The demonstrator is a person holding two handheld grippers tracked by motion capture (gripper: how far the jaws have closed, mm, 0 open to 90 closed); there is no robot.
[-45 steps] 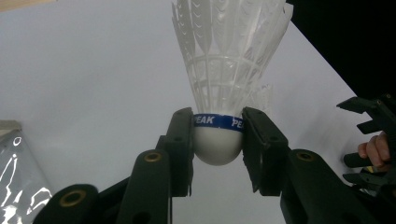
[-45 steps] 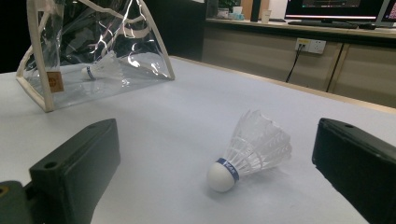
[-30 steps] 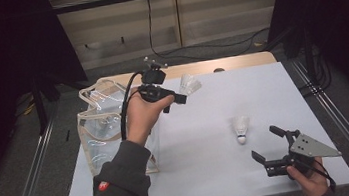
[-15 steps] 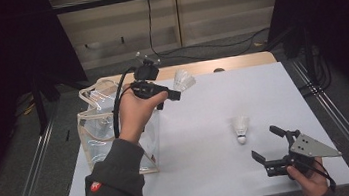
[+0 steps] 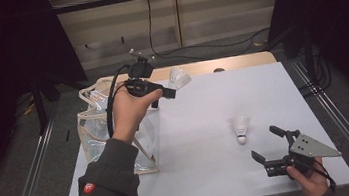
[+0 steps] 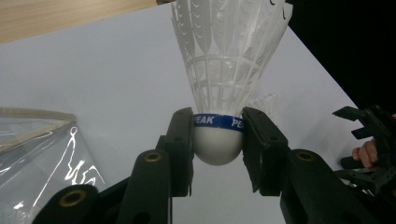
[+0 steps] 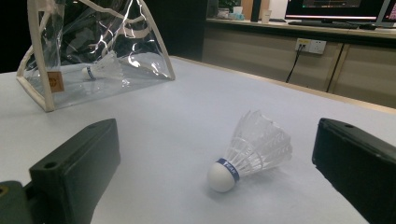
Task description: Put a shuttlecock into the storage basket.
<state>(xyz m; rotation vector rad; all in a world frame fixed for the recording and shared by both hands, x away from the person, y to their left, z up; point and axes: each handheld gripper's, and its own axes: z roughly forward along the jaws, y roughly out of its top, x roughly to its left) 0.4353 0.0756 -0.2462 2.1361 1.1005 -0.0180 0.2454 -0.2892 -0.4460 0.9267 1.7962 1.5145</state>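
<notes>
My left gripper [image 5: 174, 92], upper left of the high view, squeezes a white plastic shuttlecock [image 6: 219, 70] by its round cork. I move slowly over the clear plastic bag [image 5: 97, 132] before letting go. My right gripper [image 5: 268, 143] waits wide open.

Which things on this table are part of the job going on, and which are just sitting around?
Part of the job:
- shuttlecock gripped by its cork in the left claw
- clear bag, one shuttlecock inside
- shuttlecock lying on the table before the open right claw

Just around:
- cables on the floor
- wall socket
</notes>
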